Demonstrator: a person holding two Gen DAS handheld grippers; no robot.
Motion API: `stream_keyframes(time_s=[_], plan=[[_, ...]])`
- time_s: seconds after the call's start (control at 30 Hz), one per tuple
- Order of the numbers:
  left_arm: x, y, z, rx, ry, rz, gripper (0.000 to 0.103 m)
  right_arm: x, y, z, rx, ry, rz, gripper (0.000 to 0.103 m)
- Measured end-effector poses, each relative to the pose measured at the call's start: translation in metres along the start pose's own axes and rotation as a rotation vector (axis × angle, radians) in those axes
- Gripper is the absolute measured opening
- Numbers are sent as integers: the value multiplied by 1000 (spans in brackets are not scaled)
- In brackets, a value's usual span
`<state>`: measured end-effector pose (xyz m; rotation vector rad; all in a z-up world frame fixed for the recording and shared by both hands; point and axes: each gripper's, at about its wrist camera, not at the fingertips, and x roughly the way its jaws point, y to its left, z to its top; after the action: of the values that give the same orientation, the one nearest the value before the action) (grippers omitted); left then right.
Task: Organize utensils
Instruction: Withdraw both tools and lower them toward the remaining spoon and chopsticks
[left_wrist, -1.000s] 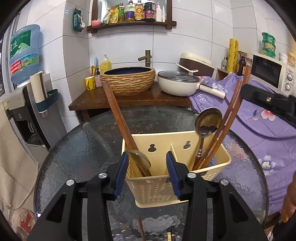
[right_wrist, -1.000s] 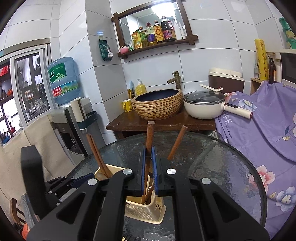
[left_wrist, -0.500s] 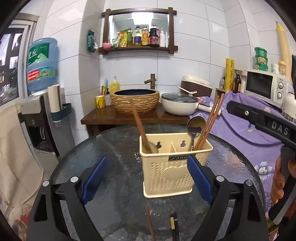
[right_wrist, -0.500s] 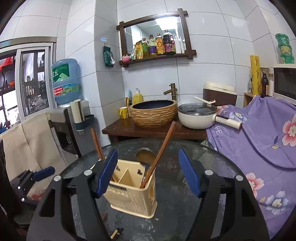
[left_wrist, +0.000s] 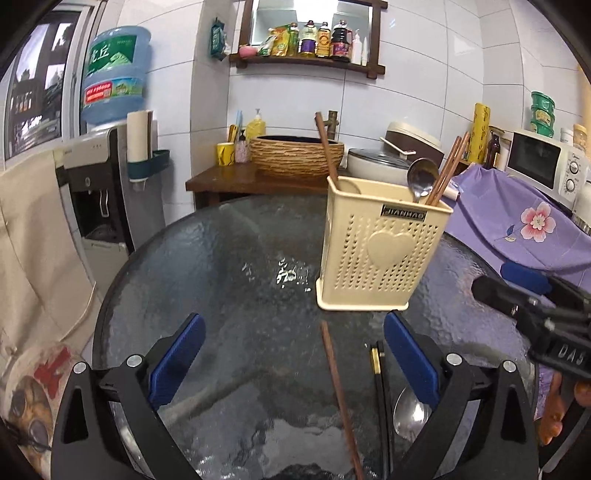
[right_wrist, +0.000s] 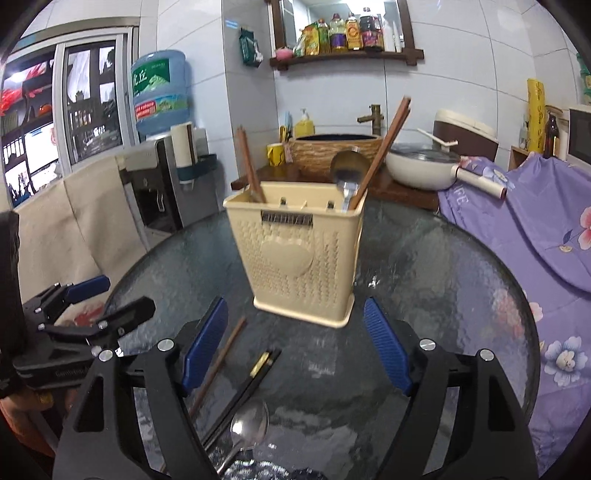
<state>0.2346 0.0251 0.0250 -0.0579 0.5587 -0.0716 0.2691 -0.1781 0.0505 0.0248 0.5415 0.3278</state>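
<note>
Holder: one cream perforated utensil holder (left_wrist: 380, 254), upright on the round glass table (left_wrist: 221, 277), ahead of both tongs.
Holder contents: one metal spoon (left_wrist: 422, 177), bowl up; a pair of brown chopsticks (left_wrist: 448, 166) leaning toward the right in the same end; one brown stick (left_wrist: 327, 147) leaning left at the other end.
Loose on table: one brown chopstick (left_wrist: 338, 387), one pair of black chopsticks (left_wrist: 380, 398) with a gold band, one loose spoon (left_wrist: 408, 408), all on the near side of the holder.
Long axes: loose chopsticks run roughly from the tongs toward the holder; loose spoon's bowl points toward the holder in the right wrist view.
Left tongs (left_wrist: 291, 354): jaws spread wide, just been opening, nothing gripped; brown chopstick lies between them on the glass, black pair close by the right finger.
Right tongs (right_wrist: 295, 343): jaws well apart, just been opening, nothing gripped; black chopsticks and loose spoon lie between them, brown chopstick beside the left pad.
Surroundings: woven basin (left_wrist: 295, 155) and white pot (right_wrist: 421, 166) on a wooden counter beyond the holder; water dispenser (left_wrist: 107, 177) off left; purple floral cloth (right_wrist: 535, 221) off right.
In the way: nothing between tongs and loose utensils.
</note>
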Motion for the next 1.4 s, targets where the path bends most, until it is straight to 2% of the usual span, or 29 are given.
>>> stream_keyframes(time_s=[0.23,0.47,0.7,0.8,1.03,1.4], plan=[[0,5,-25,1,54,26,96,12,3,-45,46,84,4,76],[0,8,-45,11,101,57,95,15,-1,-70,93,134,-21,76],[9,12,-59,-7,166,38,74,23,8,-83,92,191,-24,76],[11,14,-61,-9,175,39,71,29,20,-89,62,230,-22,76],[12,17,-61,-20,182,39,71,36,41,-105,1,299,-72,72],[11,14,-58,-19,176,21,71,39,48,-111,-14,329,-119,68]])
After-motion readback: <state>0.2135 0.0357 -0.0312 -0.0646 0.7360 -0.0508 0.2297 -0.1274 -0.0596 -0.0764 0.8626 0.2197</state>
